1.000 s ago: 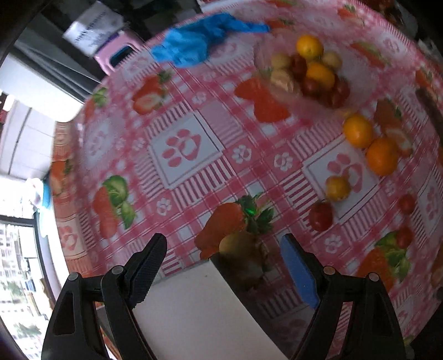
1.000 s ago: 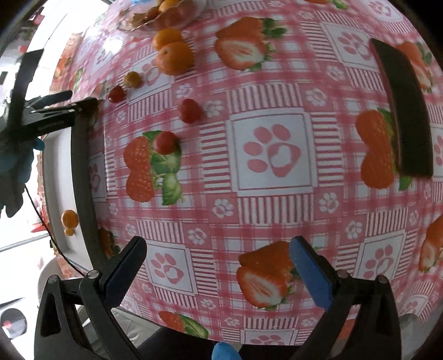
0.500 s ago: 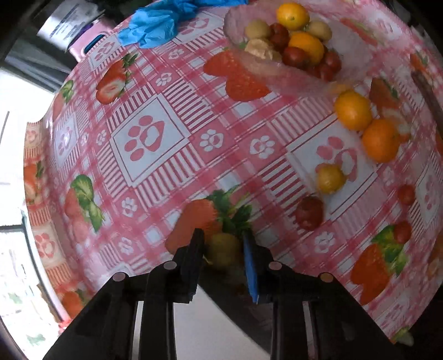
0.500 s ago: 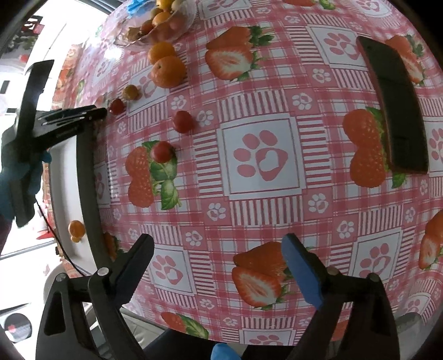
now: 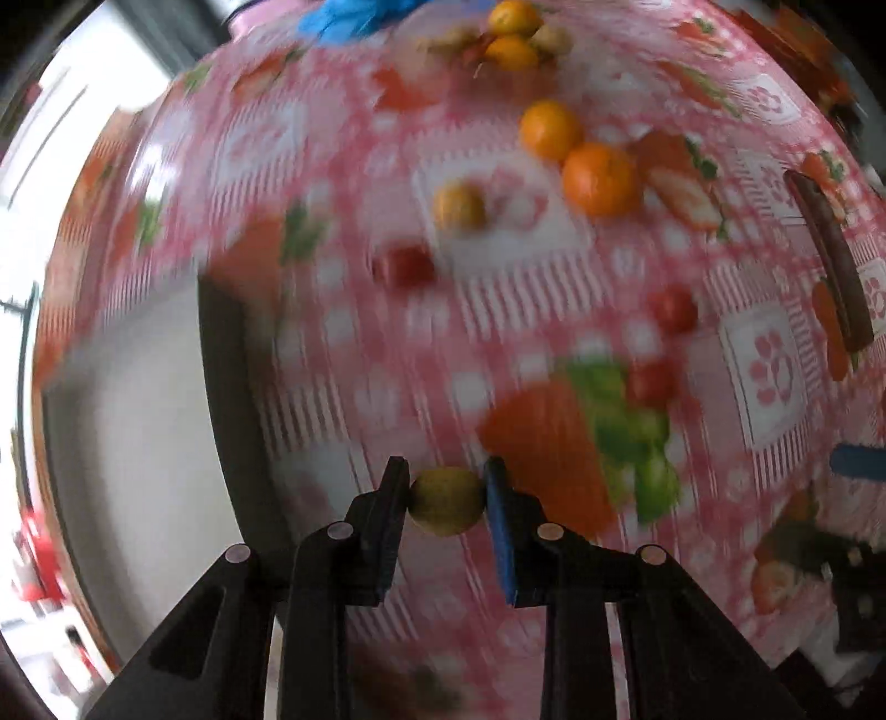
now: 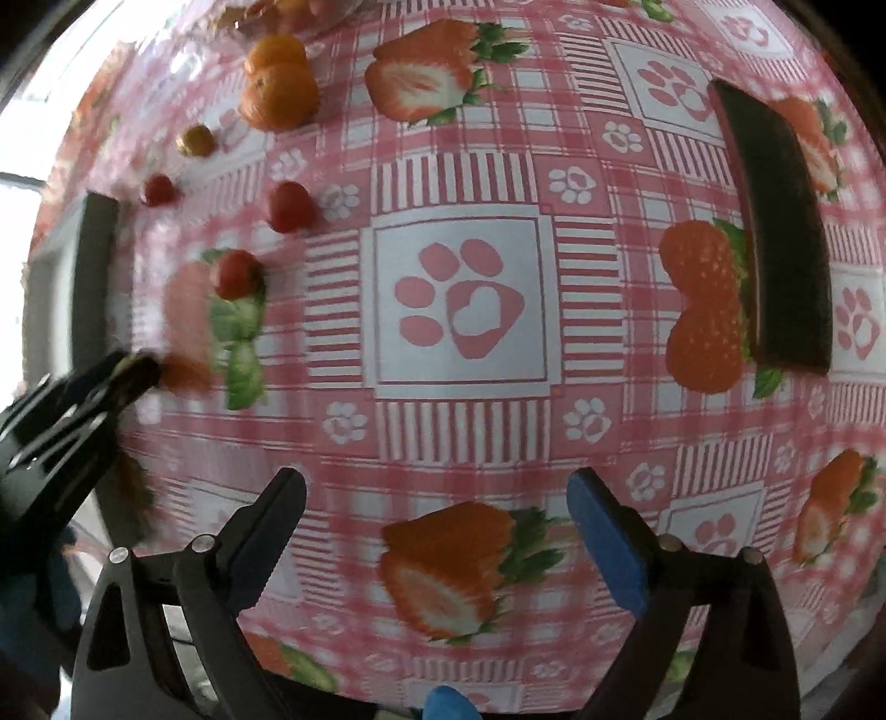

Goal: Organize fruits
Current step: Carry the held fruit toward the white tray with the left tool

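Note:
My left gripper [image 5: 446,490] is shut on a small yellow-green fruit [image 5: 446,501] and holds it above the pink strawberry tablecloth [image 5: 526,310] near the table's left edge; the view is blurred. Ahead lie two oranges [image 5: 598,177], a small yellow fruit [image 5: 458,206] and three red fruits [image 5: 407,267]. A bowl of fruit [image 5: 512,39] sits at the far end. My right gripper [image 6: 437,498] is open and empty over the cloth [image 6: 465,310]. It sees the left gripper [image 6: 83,404] at its left, the oranges [image 6: 279,91] and red fruits [image 6: 289,206].
A dark flat bar [image 6: 775,232] lies on the cloth at the right, also in the left wrist view [image 5: 830,249]. A blue cloth [image 5: 360,14] lies beyond the bowl. The table's dark edge [image 5: 221,387] runs along the left, with floor below.
My left gripper closed on the yellow-green fruit, lifted it off the cloth and swung right. My right gripper stayed open and shifted slightly.

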Action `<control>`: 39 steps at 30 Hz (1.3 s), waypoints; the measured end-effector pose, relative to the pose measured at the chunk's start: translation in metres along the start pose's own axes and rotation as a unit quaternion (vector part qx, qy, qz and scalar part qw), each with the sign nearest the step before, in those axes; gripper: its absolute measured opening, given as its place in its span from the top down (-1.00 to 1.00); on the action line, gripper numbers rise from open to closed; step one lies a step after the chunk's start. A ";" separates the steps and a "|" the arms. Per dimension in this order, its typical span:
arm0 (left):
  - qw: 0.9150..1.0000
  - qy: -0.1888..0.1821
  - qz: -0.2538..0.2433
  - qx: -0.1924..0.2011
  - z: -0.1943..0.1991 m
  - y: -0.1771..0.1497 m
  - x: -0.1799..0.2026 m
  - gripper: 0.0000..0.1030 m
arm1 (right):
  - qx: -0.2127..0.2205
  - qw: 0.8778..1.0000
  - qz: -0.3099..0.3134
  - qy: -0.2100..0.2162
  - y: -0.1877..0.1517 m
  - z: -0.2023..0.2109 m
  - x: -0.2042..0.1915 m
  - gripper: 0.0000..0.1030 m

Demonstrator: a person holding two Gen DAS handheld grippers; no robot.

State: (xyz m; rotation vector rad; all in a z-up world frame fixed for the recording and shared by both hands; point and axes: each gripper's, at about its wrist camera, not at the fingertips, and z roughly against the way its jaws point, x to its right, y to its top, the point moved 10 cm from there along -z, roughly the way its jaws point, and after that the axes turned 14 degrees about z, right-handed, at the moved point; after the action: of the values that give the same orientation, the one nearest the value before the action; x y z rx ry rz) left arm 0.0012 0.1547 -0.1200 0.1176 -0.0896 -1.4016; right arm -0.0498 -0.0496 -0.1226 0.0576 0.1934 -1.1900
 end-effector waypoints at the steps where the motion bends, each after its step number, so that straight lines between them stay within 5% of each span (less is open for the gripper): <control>1: 1.000 -0.002 0.022 -0.001 0.001 -0.012 -0.003 0.43 | -0.004 1.000 0.004 -0.009 -0.001 -0.003 0.001 -0.90; 8: 0.996 -0.031 0.085 -0.018 -0.001 -0.037 -0.014 0.41 | -0.014 0.998 0.035 -0.055 -0.002 -0.018 -0.004 -1.00; 10: 0.995 -0.049 0.088 -0.023 -0.006 -0.031 -0.017 0.13 | -0.016 0.996 0.051 -0.072 -0.002 -0.020 -0.009 -1.00; 11: 0.994 -0.048 0.091 -0.023 -0.009 -0.025 -0.023 -0.18 | -0.012 0.996 0.052 -0.073 -0.002 -0.020 -0.011 -1.00; 20: 0.996 -0.038 0.079 -0.024 -0.021 -0.035 -0.030 -0.18 | 0.009 0.996 0.053 -0.077 0.006 -0.018 -0.011 -1.00; 34: 0.995 -0.086 0.049 -0.017 0.011 -0.053 -0.004 -0.18 | 0.014 0.995 0.054 -0.079 0.000 -0.019 -0.010 -1.00; 39: 0.996 -0.074 0.052 -0.020 0.007 -0.038 0.009 -0.18 | 0.013 0.995 0.054 -0.079 0.000 -0.020 -0.010 -1.00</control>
State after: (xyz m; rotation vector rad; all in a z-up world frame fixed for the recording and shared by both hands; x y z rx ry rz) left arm -0.0358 0.1396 -0.1187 -0.0244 -0.1868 -1.3056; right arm -0.0554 -0.0370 -0.1401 -0.0028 0.0345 -1.0848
